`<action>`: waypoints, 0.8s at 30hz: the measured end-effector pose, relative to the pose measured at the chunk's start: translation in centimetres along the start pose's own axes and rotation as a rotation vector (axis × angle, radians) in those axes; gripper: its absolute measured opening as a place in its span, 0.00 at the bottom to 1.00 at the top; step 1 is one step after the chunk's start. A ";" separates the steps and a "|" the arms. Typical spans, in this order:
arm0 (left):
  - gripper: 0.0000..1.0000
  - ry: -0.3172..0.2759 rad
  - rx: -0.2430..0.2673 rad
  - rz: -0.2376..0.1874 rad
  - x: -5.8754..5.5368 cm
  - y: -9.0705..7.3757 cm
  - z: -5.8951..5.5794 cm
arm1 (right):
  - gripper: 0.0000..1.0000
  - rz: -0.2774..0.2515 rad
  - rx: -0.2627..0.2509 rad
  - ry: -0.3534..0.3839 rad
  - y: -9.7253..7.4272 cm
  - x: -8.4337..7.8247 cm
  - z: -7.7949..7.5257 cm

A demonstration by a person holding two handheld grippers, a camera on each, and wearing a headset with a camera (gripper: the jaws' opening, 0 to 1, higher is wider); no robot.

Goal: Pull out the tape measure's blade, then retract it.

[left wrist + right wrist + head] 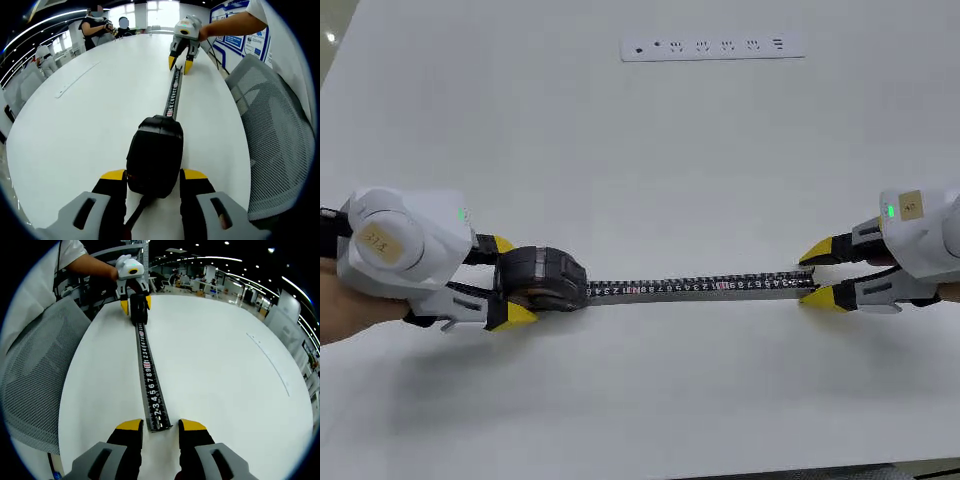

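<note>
Tape measure (540,278): body at 9 o'clock on the table (620,150), clamped in left gripper (510,279); blade (700,286) run out toward 3 o'clock, tip between the parted jaws of right gripper (817,275); pull-out seemingly done, retraction next, needing a guided return.

The white, yellow-tipped left tongs (512,280) clasp a black tape measure case (548,279) on the white tabletop (620,150). Its dark numbered blade (700,286) runs rightward to the white right tongs (812,278), whose yellow tips stand apart around the blade's end. A flat white power strip (713,46) lies well beyond.
</note>
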State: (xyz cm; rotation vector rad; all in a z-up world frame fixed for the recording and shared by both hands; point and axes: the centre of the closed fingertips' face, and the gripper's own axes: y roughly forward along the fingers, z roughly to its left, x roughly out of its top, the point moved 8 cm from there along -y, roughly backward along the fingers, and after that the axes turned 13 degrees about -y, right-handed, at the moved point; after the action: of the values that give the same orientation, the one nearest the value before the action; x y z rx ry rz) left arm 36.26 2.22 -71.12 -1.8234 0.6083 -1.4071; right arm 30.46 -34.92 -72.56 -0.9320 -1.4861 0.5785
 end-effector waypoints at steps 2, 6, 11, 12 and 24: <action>0.38 0.003 0.004 0.000 0.0 0.0 0.0 | 0.26 -0.001 -0.003 0.002 -0.1 -0.1 0.0; 0.38 -0.001 0.009 -0.008 0.1 -0.1 0.1 | 0.27 -0.011 -0.015 0.018 -0.3 -0.1 -0.1; 0.42 -0.024 0.025 -0.026 0.0 -0.4 0.2 | 0.33 -0.022 -0.047 0.053 -0.7 0.1 -0.1; 0.45 -0.033 0.024 -0.032 0.0 -0.5 0.1 | 0.34 -0.027 -0.051 0.061 -0.8 0.2 -0.1; 0.60 -0.182 0.098 -0.140 -0.4 -2.7 0.1 | 0.52 -0.080 -0.124 0.158 -1.5 1.2 0.4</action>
State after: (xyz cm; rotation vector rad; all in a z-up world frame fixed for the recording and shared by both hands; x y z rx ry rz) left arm 36.08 4.19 -69.28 -1.9193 0.3181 -1.3174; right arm 29.77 -34.71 -70.69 -0.9861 -1.4219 0.3498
